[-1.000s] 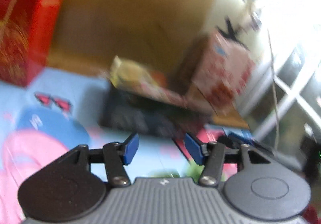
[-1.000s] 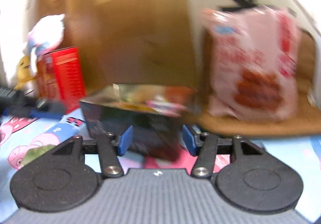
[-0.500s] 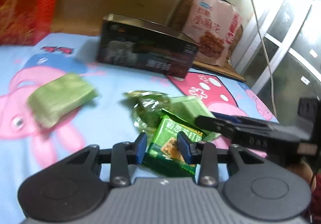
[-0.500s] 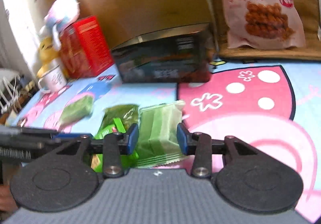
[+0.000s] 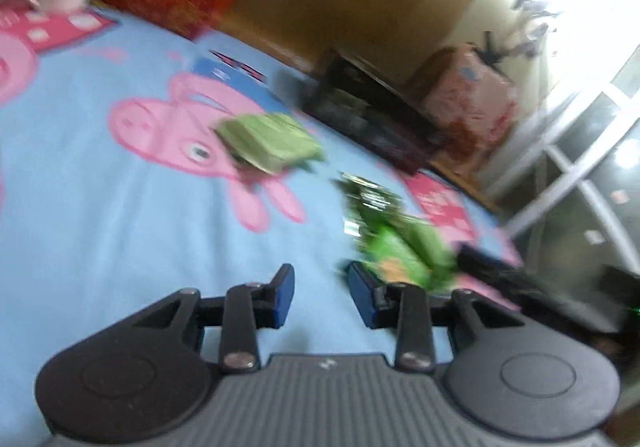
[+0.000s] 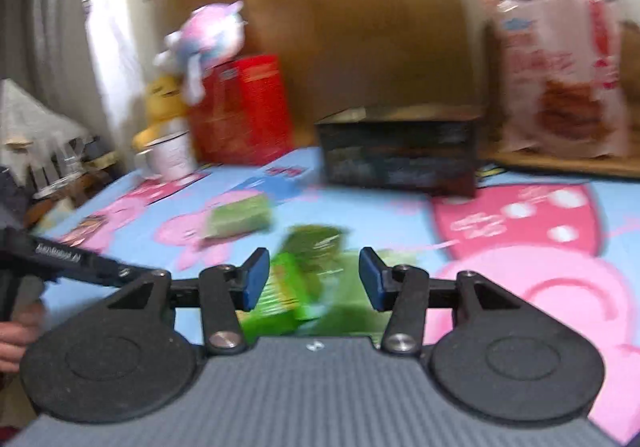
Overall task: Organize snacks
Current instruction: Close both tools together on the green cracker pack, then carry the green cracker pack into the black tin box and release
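Note:
Several green snack packets lie on a blue cartoon-print cloth. A pale green packet [image 5: 272, 143] lies alone toward the left; it also shows in the right wrist view [image 6: 238, 217]. A pile of bright green packets [image 5: 404, 247] lies to the right of my left gripper [image 5: 320, 299], which is open and empty over bare cloth. My right gripper [image 6: 312, 279] is open, with the pile [image 6: 304, 279] just beyond and between its fingers, not gripped. A dark open box [image 6: 400, 155] stands behind. Both views are blurred.
A red box [image 6: 244, 111], a white mug [image 6: 168, 159] and plush toys [image 6: 204, 39] stand at the back left. A pink snack bag [image 6: 560, 79] leans at the back right. A brown cardboard panel [image 6: 340, 27] backs the table. A window frame [image 5: 580, 151] is at the right.
My left gripper has swung left off the green pile and opened wider. My right gripper has pulled back, lifted and opened wider; the pile sits lower between its fingers.

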Motion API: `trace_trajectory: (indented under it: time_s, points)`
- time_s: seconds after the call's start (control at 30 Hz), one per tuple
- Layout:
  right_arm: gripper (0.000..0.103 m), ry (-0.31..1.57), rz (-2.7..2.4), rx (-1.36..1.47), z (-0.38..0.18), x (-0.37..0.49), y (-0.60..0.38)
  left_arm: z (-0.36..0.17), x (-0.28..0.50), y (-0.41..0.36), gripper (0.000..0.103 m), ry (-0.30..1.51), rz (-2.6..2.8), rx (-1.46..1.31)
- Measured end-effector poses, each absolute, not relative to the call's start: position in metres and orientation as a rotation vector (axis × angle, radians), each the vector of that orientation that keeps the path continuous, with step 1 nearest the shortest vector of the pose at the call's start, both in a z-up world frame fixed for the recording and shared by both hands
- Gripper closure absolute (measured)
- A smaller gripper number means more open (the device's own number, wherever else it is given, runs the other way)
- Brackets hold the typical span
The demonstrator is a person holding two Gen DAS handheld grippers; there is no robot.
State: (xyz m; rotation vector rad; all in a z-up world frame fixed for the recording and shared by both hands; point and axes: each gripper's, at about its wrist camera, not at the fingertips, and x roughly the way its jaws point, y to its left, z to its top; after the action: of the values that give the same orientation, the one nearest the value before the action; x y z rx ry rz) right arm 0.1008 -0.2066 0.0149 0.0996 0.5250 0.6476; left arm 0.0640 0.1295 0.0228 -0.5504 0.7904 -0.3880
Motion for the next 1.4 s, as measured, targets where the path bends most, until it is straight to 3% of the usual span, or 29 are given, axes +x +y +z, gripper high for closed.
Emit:
trace_trajectory:
  time_s: [0.07, 0.23, 0.27, 0.5, 0.57, 0.67, 0.73, 0.8, 0.83, 1.17, 1.4]
  points:
    - [0.052, 0.575, 0.679, 0.111, 0.007, 0.108, -0.198, 0.02, 0.065, 0.121, 0.065, 0.809, -0.446, -0.596]
    - [0.052, 0.671, 0.787, 0.131, -0.005, 0.097, -0.183, 0.01, 0.07, 0.108, 0.066, 0.844, -0.467, -0.585]
    - [0.06, 0.668, 0.799, 0.092, -0.004, 0.09, -0.179, 0.011, 0.069, 0.111, 0.066, 0.842, -0.464, -0.589]
    - [0.054, 0.641, 0.807, -0.052, -0.001, 0.075, -0.166, 0.017, 0.071, 0.135, 0.059, 0.818, -0.414, -0.609]
    - [0.046, 0.65, 0.81, -0.078, -0.004, 0.075, -0.164, 0.018, 0.076, 0.133, 0.059, 0.825, -0.422, -0.593]
    - [0.045, 0.603, 0.817, -0.157, -0.008, 0.068, -0.152, 0.013, 0.082, 0.121, 0.071, 0.845, -0.45, -0.555]
    - [0.05, 0.573, 0.809, -0.194, -0.01, 0.067, -0.144, 0.013, 0.084, 0.114, 0.075, 0.839, -0.446, -0.528]
    - [0.065, 0.553, 0.788, -0.211, -0.011, 0.068, -0.14, 0.016, 0.088, 0.111, 0.075, 0.847, -0.444, -0.515]
    - [0.066, 0.552, 0.784, -0.212, -0.009, 0.069, -0.139, 0.018, 0.09, 0.11, 0.075, 0.851, -0.446, -0.513]
    - [0.066, 0.409, 0.684, -0.2, 0.034, 0.099, -0.163, 0.08, 0.138, 0.075, 0.074, 0.733, -0.529, -0.383]
    - [0.067, 0.353, 0.62, -0.226, 0.092, 0.179, -0.173, 0.141, 0.211, 0.049, 0.073, 0.585, -0.524, -0.316]
